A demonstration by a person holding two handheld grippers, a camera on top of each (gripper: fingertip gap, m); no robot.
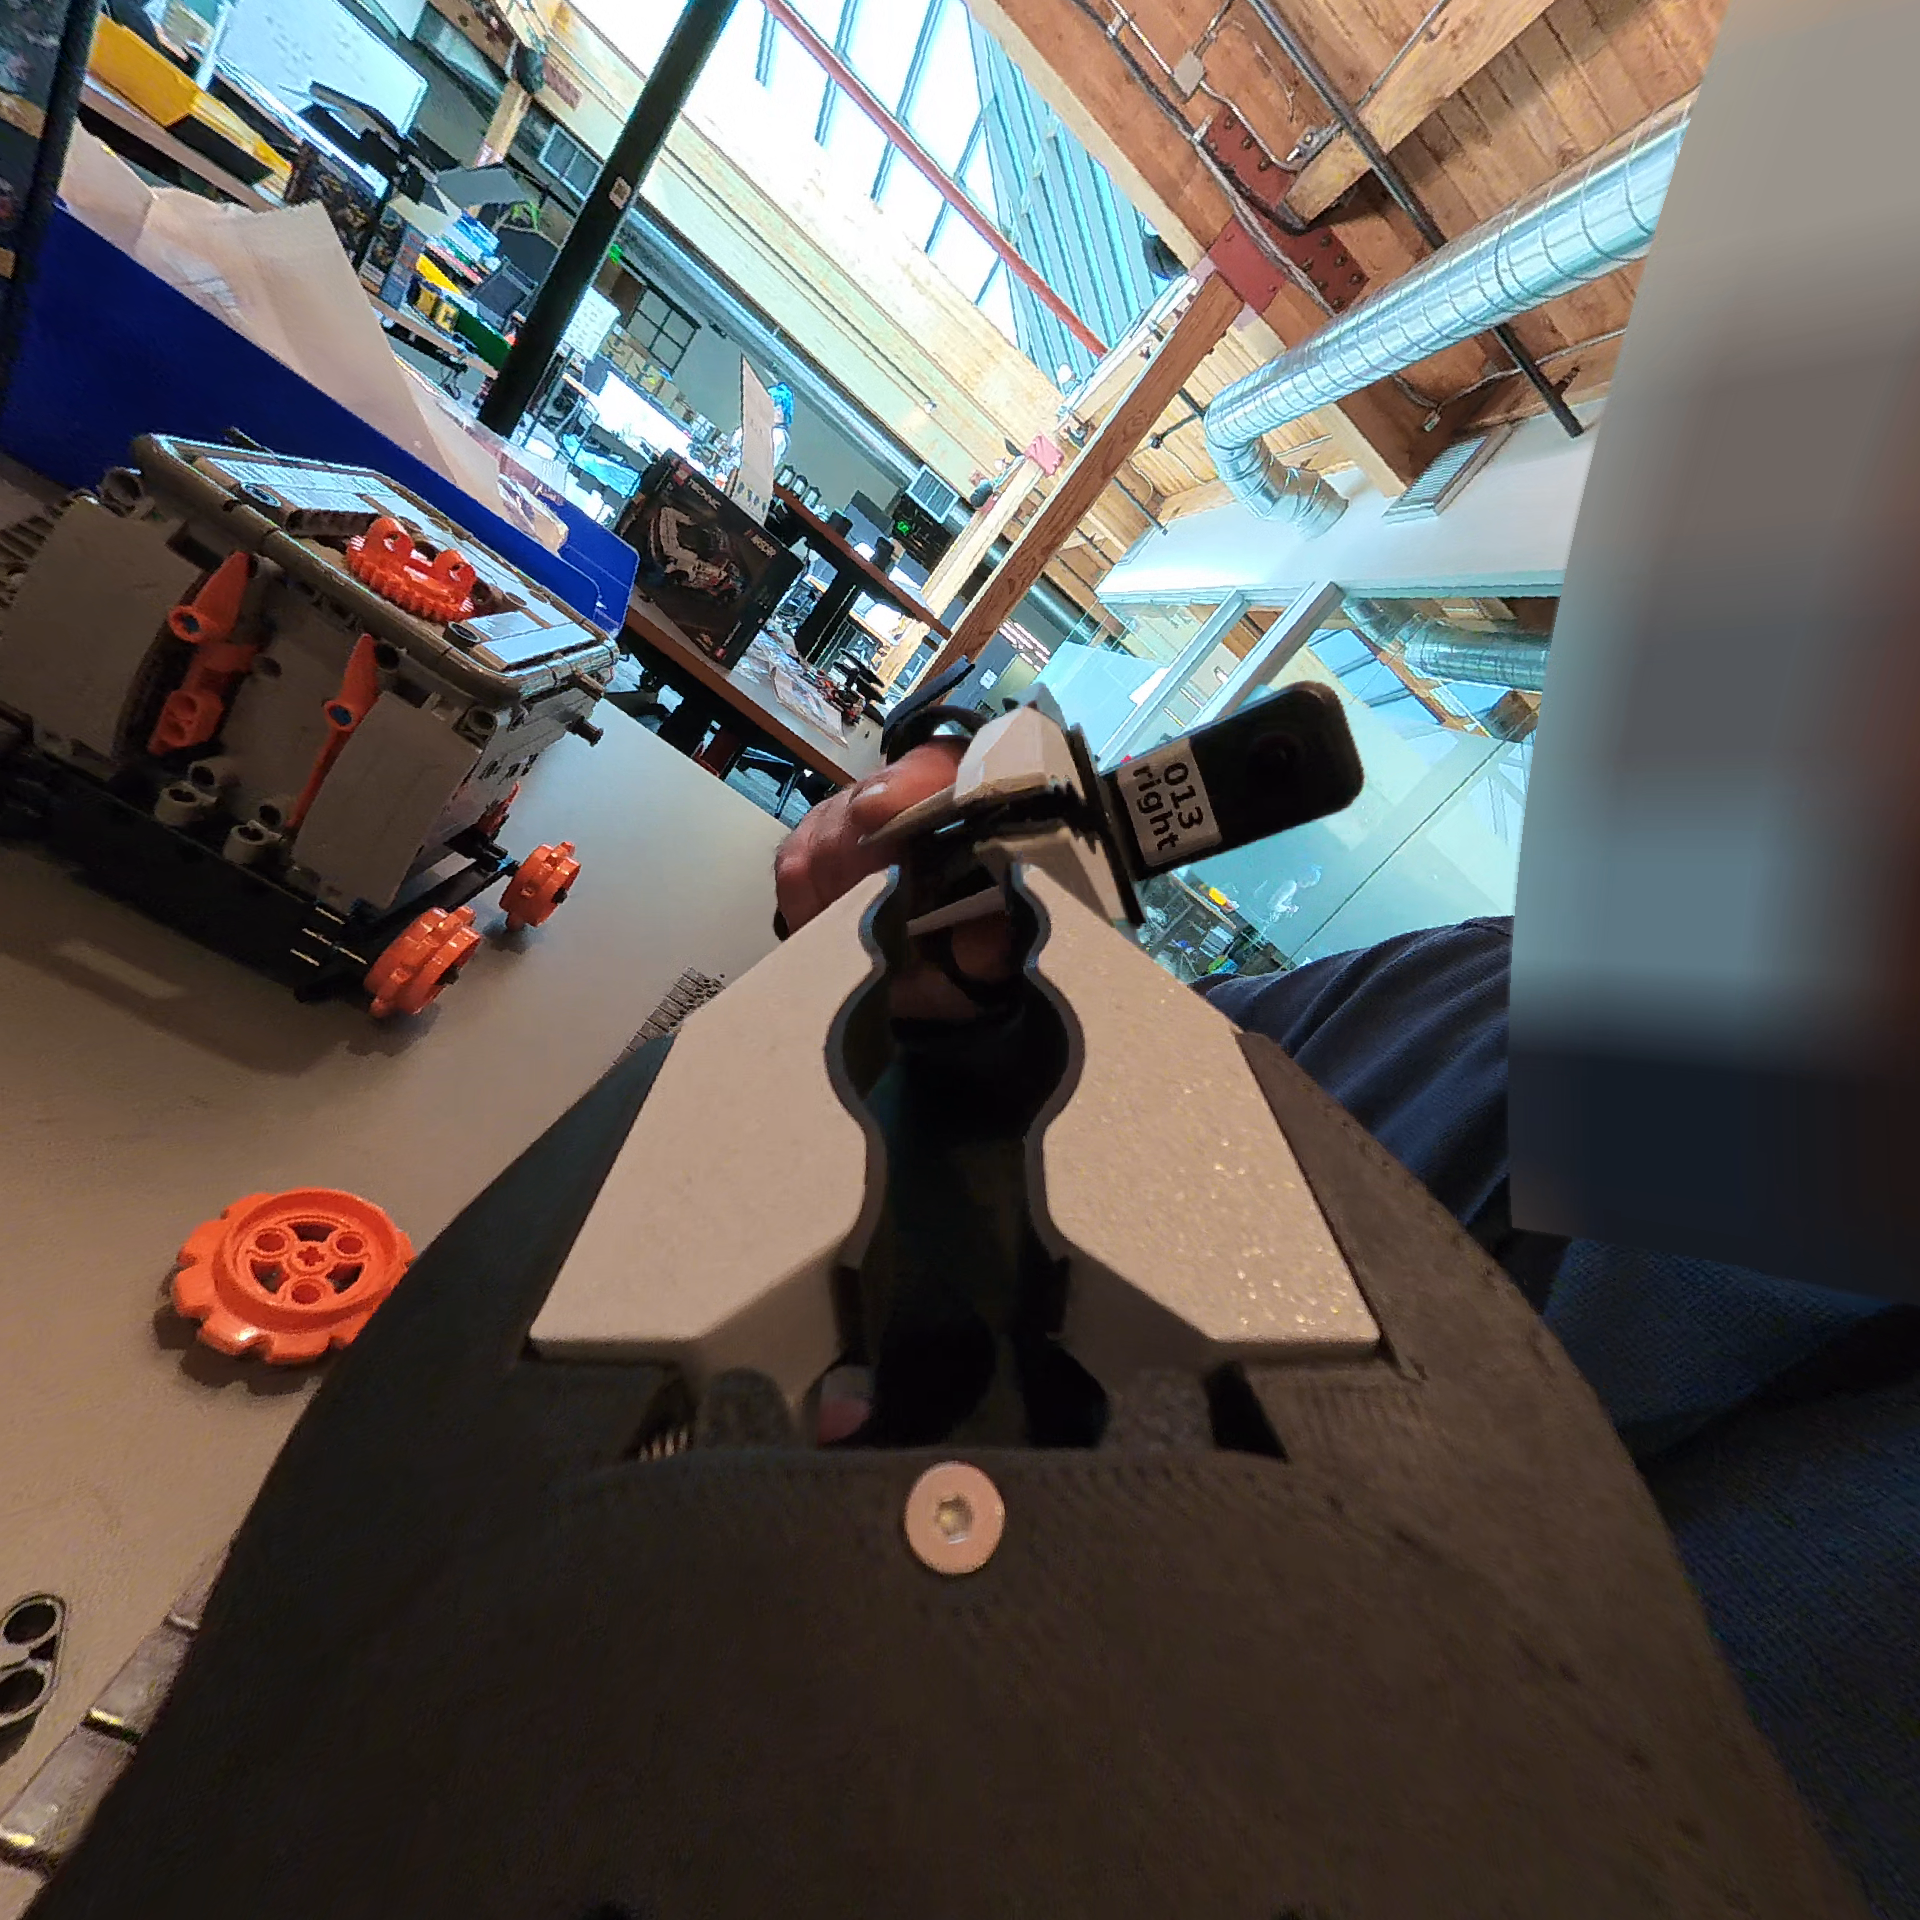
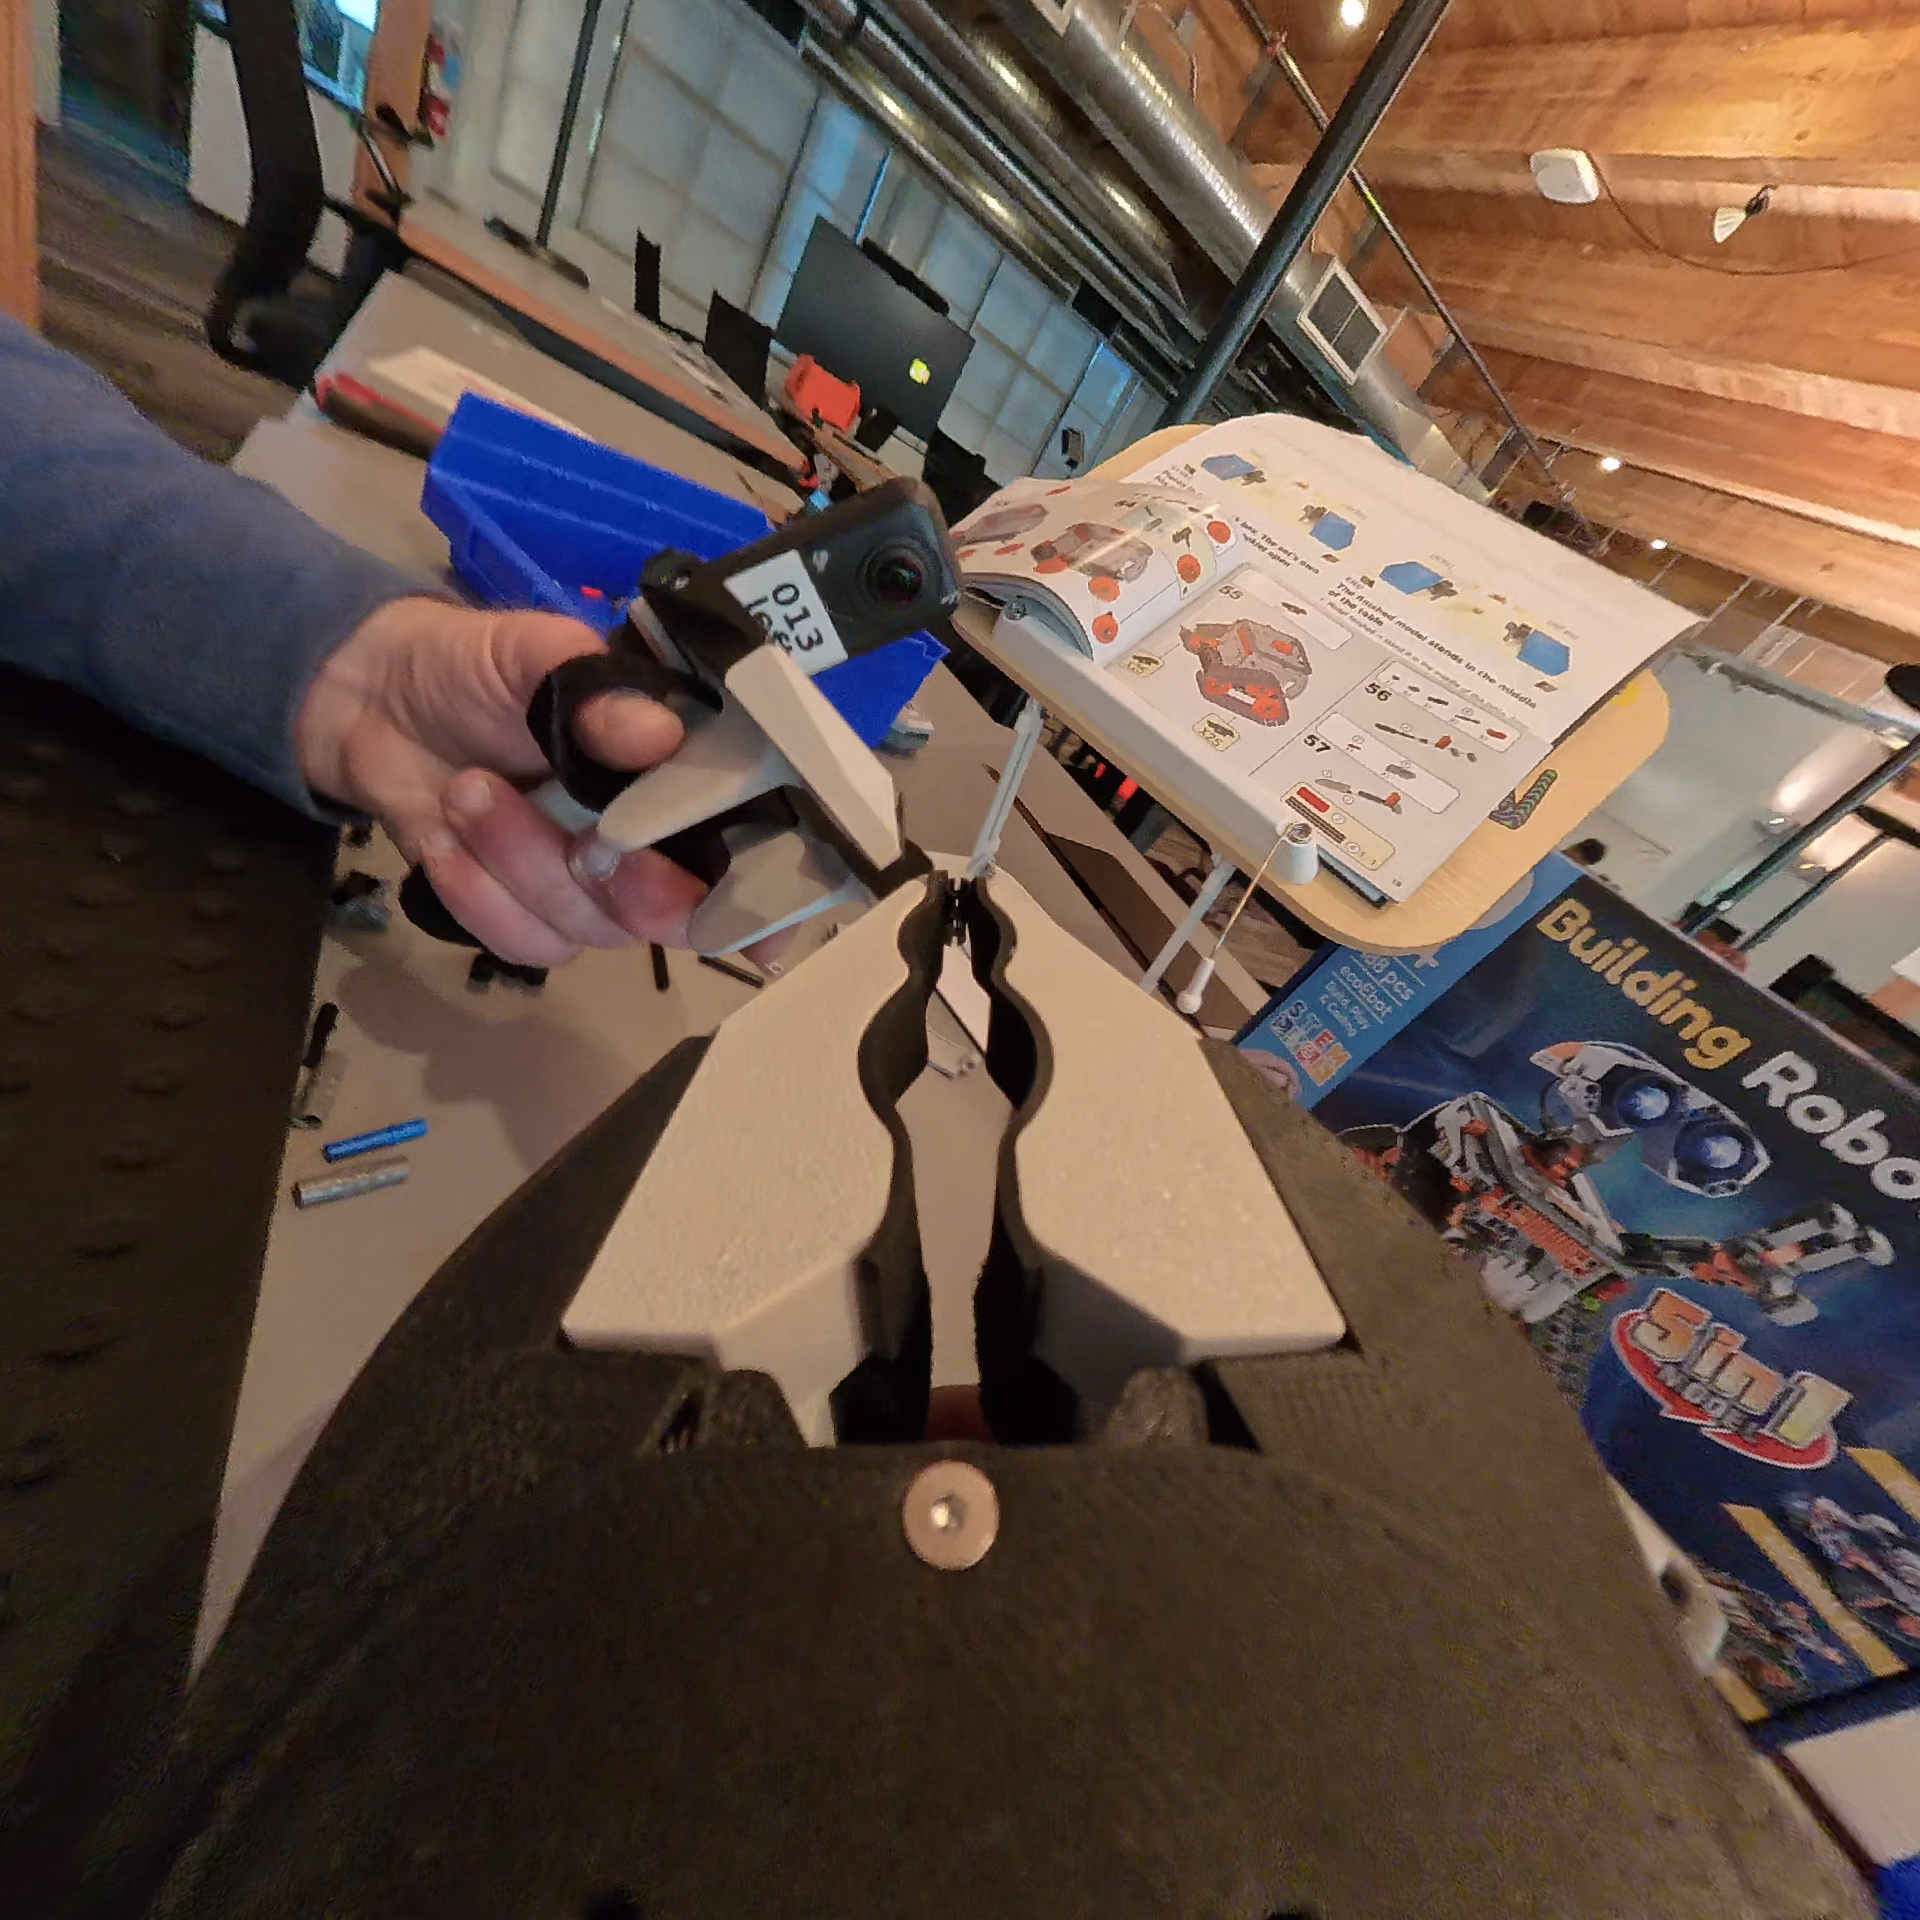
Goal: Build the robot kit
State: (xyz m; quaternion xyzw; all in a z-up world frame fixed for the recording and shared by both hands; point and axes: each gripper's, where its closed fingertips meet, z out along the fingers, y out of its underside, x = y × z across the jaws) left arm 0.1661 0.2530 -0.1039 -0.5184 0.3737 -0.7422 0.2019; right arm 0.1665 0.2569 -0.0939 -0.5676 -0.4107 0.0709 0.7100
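A small black piece sits pinched between the very tips of the right gripper, held up off the table. The jaws are closed to a sliver on it. It is narrow, and its long axis seems to run along the fingers, pointing forward and away from the camera; its far end is too small to make out.

The left gripper meets it tip to tip, coming in from the left of the right wrist view in a person's hand. Its jaws stand a narrow way apart, with something dark and the right gripper's tip in the gap. I cannot tell whether it grips anything.

Behind the tips, an open instruction booklet rests tilted on a wooden stand, with a blue building-kit box below and a blue bin to the left. A blue pin and a grey pin lie side by side on the table.

In the left wrist view a loose orange gear wheel lies flat, and a grey and orange brick-built vehicle stands farther off.
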